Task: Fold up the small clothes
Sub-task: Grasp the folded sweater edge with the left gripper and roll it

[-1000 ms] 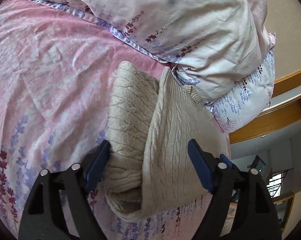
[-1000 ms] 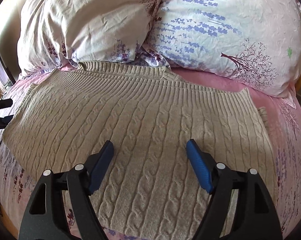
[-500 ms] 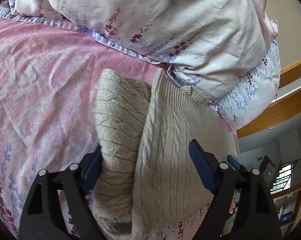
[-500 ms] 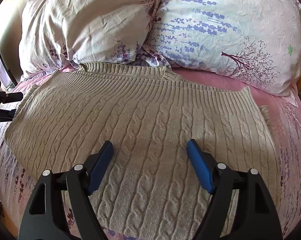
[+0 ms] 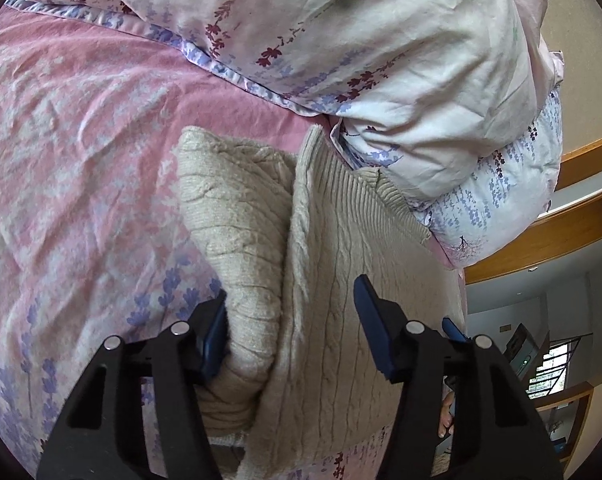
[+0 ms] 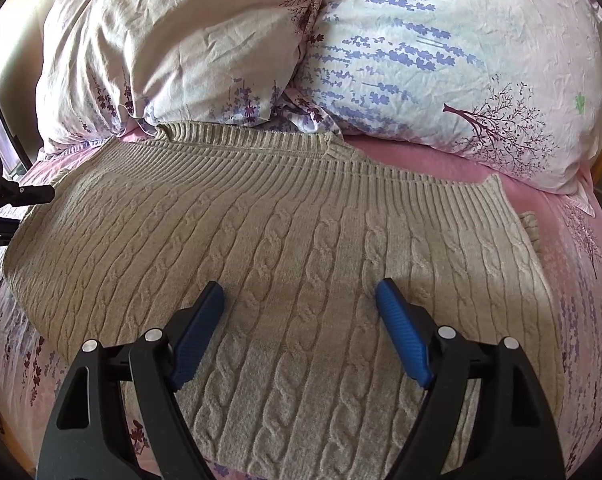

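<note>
A beige cable-knit sweater [image 6: 301, 248] lies flat on the pink floral bed, its ribbed hem toward the pillows. In the left wrist view the sweater [image 5: 333, 264] shows edge-on, with a sleeve [image 5: 237, 224] lying beside the body. My left gripper [image 5: 291, 328] is open, its jaws straddling the sleeve and the sweater's side edge. My right gripper [image 6: 299, 320] is open and hovers just above the middle of the sweater body, holding nothing. The left gripper also shows at the left edge of the right wrist view [image 6: 5, 204].
Two floral pillows [image 6: 173, 48] [image 6: 453, 64] lean at the bed's head, touching the sweater's hem. The pink floral bedspread [image 5: 81, 160] stretches left of the sweater. A wooden bed frame and shelf [image 5: 561, 232] stand at the right.
The left gripper has moved in along the sweater's side, so the sleeve sits deeper between its jaws. The right gripper has stayed almost still above the sweater.
</note>
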Demonstrator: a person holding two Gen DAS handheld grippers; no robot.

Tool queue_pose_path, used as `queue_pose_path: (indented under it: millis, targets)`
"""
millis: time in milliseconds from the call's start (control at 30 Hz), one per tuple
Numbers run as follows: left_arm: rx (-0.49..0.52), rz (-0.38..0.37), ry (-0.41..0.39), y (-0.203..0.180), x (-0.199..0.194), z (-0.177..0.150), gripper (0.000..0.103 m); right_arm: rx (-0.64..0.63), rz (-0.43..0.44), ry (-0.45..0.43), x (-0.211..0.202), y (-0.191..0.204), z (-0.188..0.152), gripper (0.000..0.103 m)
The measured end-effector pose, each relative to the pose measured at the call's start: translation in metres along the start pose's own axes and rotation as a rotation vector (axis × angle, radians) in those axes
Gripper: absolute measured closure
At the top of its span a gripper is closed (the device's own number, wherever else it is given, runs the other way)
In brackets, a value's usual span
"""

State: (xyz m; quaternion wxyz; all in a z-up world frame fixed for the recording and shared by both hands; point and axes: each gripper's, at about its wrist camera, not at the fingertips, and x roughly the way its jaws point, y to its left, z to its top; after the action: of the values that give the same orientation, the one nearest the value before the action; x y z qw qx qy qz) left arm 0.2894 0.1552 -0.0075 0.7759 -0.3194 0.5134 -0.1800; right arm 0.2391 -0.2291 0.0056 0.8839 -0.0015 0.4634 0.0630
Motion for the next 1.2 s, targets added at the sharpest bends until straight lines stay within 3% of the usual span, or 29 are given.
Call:
queue_pose_path:
  millis: [467, 567, 667, 767, 1000, 1200]
  targets:
    - [0.02, 0.013, 0.042, -0.015, 0.01, -0.004, 0.044, 0.005, -0.011, -0.003, 0.002, 0.0, 0.0, 0.02]
    - [0.006, 0.012, 0.033, -0.013, 0.011, -0.002, 0.053, 0.006, -0.012, -0.004, 0.001, 0.001, -0.001, 0.02]
    - [-0.019, 0.031, 0.029, -0.01, 0.015, 0.0, 0.074, 0.008, -0.013, -0.005, 0.001, 0.001, -0.001, 0.02]
    - [-0.049, 0.019, 0.025, -0.006, 0.014, -0.001, 0.077, 0.01, -0.012, -0.004, 0.001, 0.002, -0.001, 0.02]
    - [-0.071, -0.125, -0.021, -0.027, -0.004, -0.002, 0.08, 0.048, 0.02, -0.013, -0.006, -0.007, -0.001, 0.02]
    - [-0.02, -0.285, -0.028, -0.085, -0.003, -0.009, 0.081, 0.115, 0.059, -0.054, -0.023, -0.03, -0.004, 0.02]
